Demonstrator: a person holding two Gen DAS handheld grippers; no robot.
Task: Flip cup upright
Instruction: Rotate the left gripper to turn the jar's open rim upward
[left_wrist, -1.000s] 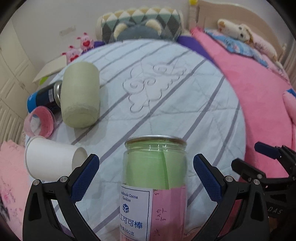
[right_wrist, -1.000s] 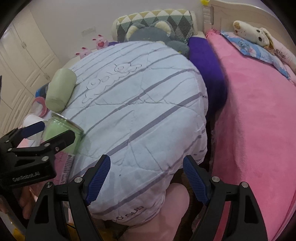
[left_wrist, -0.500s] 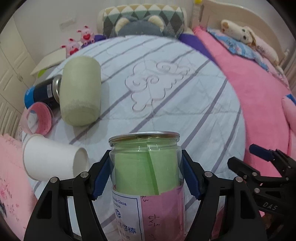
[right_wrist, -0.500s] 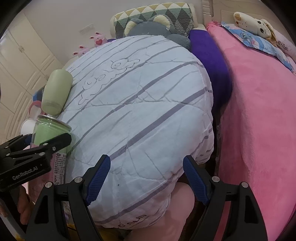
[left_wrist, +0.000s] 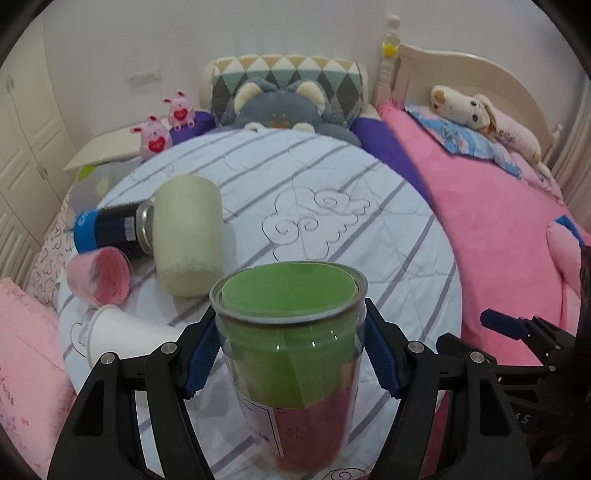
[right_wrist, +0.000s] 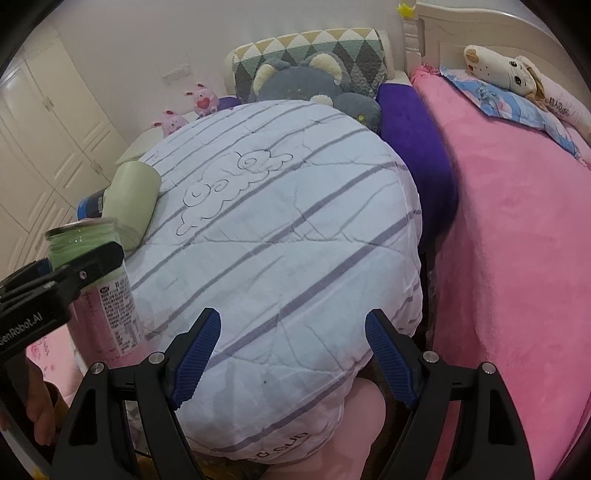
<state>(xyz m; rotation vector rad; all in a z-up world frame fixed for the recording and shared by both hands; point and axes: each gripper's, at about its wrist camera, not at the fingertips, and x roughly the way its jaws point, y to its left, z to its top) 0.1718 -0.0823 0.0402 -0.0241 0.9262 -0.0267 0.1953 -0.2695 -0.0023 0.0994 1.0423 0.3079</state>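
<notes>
My left gripper (left_wrist: 290, 350) is shut on a clear plastic jar (left_wrist: 290, 354) with a green and pink paper lining and a white label. It holds the jar end-up above the striped white quilt (left_wrist: 332, 206). The jar also shows at the left of the right wrist view (right_wrist: 92, 273), clamped by the left gripper (right_wrist: 55, 291). My right gripper (right_wrist: 291, 358) is open and empty over the quilt's near edge. A white paper cup (left_wrist: 122, 332), a pink cup (left_wrist: 99, 275) and a pale green cup (left_wrist: 186, 236) lie on their sides at the left.
A dark blue can (left_wrist: 110, 230) lies behind the green cup. A grey plush toy (left_wrist: 280, 107) and a patterned pillow (left_wrist: 288, 72) sit at the back. A pink blanket (left_wrist: 498, 240) covers the bed on the right. White cabinets (right_wrist: 44, 140) stand at the left.
My left gripper has closed on the jar and lifted it, tilting so its top face now shows. The right gripper has stayed open and nearly still.
</notes>
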